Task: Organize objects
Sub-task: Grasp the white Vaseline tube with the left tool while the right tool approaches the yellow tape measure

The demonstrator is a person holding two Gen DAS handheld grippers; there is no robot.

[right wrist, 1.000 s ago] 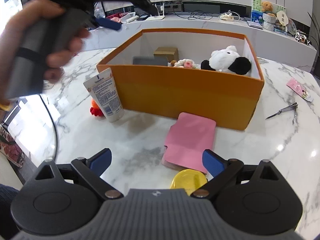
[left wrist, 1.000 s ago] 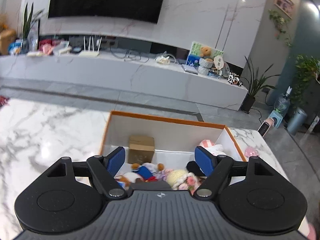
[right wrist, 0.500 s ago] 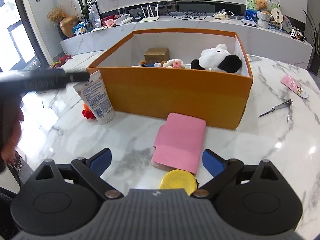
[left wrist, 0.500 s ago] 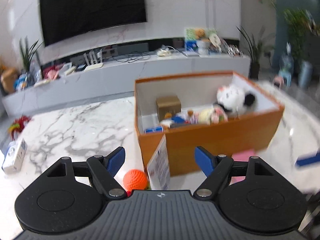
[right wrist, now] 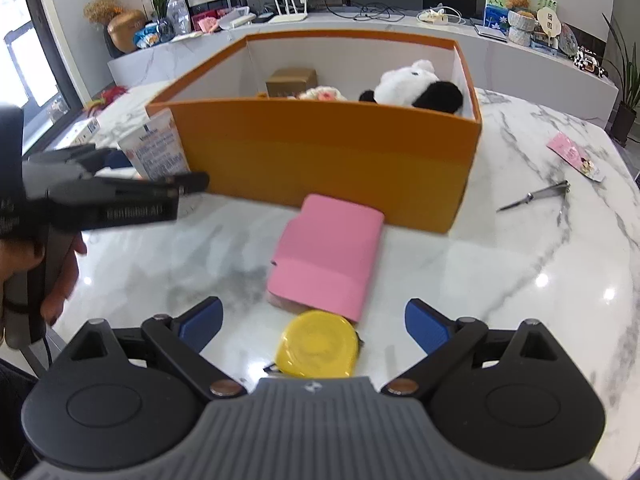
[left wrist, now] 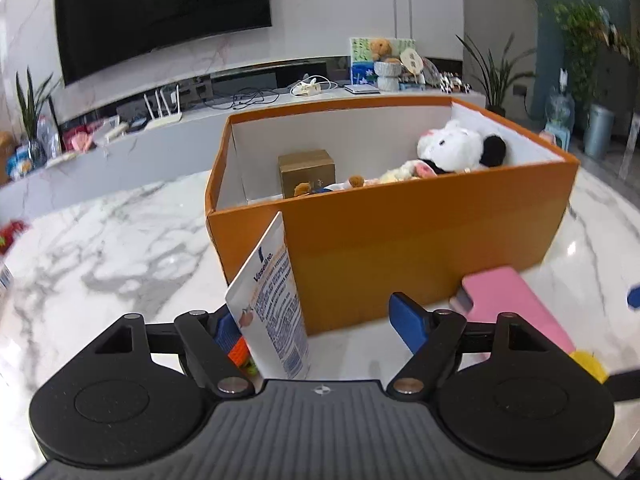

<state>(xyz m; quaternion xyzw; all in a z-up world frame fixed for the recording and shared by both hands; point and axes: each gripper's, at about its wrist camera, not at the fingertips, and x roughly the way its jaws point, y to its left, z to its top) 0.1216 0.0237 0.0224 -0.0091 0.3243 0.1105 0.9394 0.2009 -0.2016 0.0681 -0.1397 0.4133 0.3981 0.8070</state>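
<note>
An orange box [left wrist: 420, 232] [right wrist: 320, 148] on the marble table holds a gold carton [left wrist: 307, 170], a black-and-white plush [left wrist: 456, 148] and small toys. A white Vaseline tube [left wrist: 272, 304] [right wrist: 158, 148] stands upright at the box's left corner. My left gripper [left wrist: 316, 320] is open, with the tube just inside its left finger and an orange ball [left wrist: 239, 350] behind it. My right gripper [right wrist: 314, 322] is open and empty over a yellow tape measure [right wrist: 318, 344], with a pink pouch [right wrist: 328, 252] [left wrist: 516, 304] just beyond.
Small scissors [right wrist: 534, 196] and a pink card [right wrist: 574, 156] lie on the table right of the box. The left gripper's body [right wrist: 100, 200] and the hand holding it fill the left of the right wrist view. A TV console runs behind.
My left gripper has come off the box, swung down to the table at its left corner and closed in on the tube. My right gripper has edged forward over the tape measure.
</note>
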